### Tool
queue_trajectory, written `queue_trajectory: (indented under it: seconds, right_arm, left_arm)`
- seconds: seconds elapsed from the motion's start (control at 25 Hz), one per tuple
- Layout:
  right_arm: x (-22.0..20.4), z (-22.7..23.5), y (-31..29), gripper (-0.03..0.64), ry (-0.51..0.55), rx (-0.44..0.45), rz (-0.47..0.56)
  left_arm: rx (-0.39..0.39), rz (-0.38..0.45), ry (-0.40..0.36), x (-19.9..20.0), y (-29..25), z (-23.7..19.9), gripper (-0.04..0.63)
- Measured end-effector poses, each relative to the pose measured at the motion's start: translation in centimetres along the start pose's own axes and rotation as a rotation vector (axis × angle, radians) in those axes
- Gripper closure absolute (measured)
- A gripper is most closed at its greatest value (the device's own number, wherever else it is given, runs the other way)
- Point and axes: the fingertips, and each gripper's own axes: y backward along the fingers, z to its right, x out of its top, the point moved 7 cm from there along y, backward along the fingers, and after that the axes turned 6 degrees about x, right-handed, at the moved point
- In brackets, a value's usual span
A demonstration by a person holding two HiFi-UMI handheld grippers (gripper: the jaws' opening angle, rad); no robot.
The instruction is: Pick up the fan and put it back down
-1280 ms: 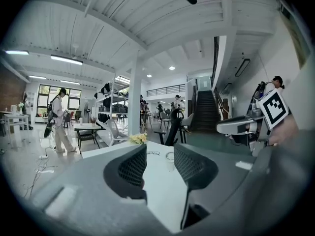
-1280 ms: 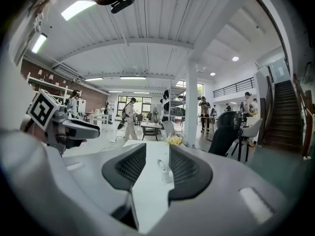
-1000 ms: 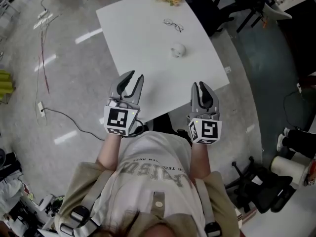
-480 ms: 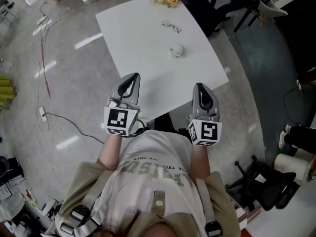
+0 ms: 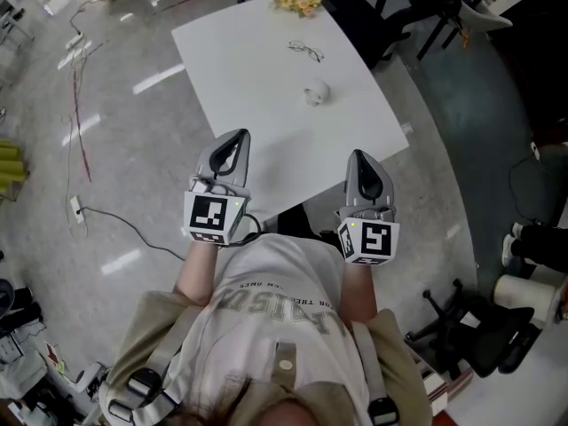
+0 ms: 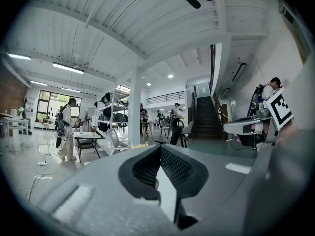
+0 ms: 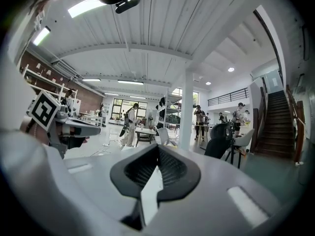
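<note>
Left tongs (image 5: pixel 238 138) – shut, empty, lower centre-left; right tongs (image 5: pixel 362 158) – jaws just closed on nothing; small white fan (image 5: pixel 316 91) and glasses (image 5: pixel 306 51) on table (image 5: pixel 248 78), upper centre

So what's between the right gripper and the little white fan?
Just bare white table, seen in the head view, between the right gripper and the fan.

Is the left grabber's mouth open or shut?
Shut. On the left gripper, the two jaws meet at their tips, with nothing between them.
</note>
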Motion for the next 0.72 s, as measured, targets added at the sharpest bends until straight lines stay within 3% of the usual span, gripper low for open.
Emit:
queue_trajectory:
  seconds: [0.72]
  right_arm:
    - [0.37,-0.53,0.20,0.615,0.035,0.006,0.018]
  left_arm:
    - [-0.030,-0.017,0.004,-0.38,-0.06,0.44,0.584]
